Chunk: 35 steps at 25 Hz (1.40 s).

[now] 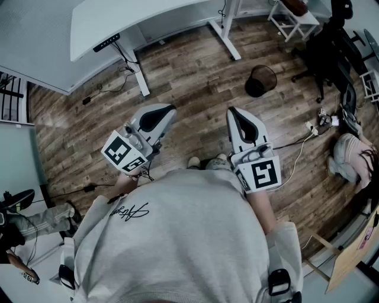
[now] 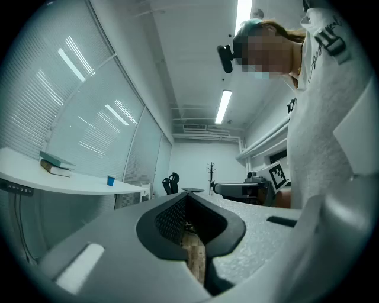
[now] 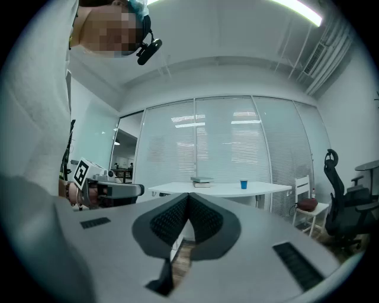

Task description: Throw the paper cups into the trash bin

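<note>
One blue cup (image 3: 243, 184), one trash bin (image 1: 260, 81)

The floor (image 1: 195, 77) is showing wood-grain planks with a low sheen. The desk (image 1: 118, 18) is presenting a smooth, white, matt top. The trash bin (image 1: 260, 81) is appearing as black mesh. The left gripper (image 1: 167, 111) and right gripper (image 1: 233, 112) are wearing matt, finely speckled light shells, apparently plastic. Their pads (image 3: 169, 220) are showing a black, dimpled, rubbery-looking texture. The person's sweatshirt (image 1: 189, 237) is reading as soft, matt knit cloth.
</note>
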Available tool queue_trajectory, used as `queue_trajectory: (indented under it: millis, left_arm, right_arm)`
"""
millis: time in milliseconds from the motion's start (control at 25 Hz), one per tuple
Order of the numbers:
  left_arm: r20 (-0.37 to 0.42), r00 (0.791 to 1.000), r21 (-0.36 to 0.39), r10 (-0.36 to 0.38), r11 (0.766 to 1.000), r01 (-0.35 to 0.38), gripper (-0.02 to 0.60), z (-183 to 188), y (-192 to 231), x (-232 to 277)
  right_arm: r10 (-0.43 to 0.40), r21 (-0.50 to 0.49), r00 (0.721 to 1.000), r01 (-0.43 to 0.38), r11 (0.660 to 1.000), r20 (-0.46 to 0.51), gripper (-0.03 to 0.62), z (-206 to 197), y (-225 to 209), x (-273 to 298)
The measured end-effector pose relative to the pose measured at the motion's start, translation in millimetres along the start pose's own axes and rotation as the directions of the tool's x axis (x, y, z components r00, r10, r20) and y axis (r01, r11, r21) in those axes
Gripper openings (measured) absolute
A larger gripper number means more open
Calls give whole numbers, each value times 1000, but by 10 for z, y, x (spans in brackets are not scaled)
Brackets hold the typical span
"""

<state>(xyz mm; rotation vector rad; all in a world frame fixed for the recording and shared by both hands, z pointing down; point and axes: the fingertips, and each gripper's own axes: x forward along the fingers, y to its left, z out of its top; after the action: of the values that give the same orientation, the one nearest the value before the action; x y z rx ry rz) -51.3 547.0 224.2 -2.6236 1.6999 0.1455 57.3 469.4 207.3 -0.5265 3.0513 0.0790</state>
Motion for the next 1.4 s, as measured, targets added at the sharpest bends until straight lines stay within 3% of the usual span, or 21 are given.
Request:
queue_trajectory:
  millis: [520,760,920,1160,1400]
  left_arm:
    - [7,999,-20,32,999,-32,5,59,47,-165]
    - [23,999,-7,35,999,-35,5,150,73,-234]
    - [30,999,-6,35,999,-35,4,171,40,-278]
    - [36,999,-2,12,1000,-12,5,206,-6,-323]
    - [36,999,-24,1,1000,-1,4,168,7,-225]
  right_arm:
    - [29,5,999,-29,1000,-31,11,52,111,64]
    - [33,25,999,-34,999,39,11,207,185,81]
    - [20,-37,1000,-19,999,23,11,191,261,33]
    - [-15,37,1000,14,999,24,11,203,295,-79]
    - [-22,17,1000,22,1000,-2,11,175,247,-98]
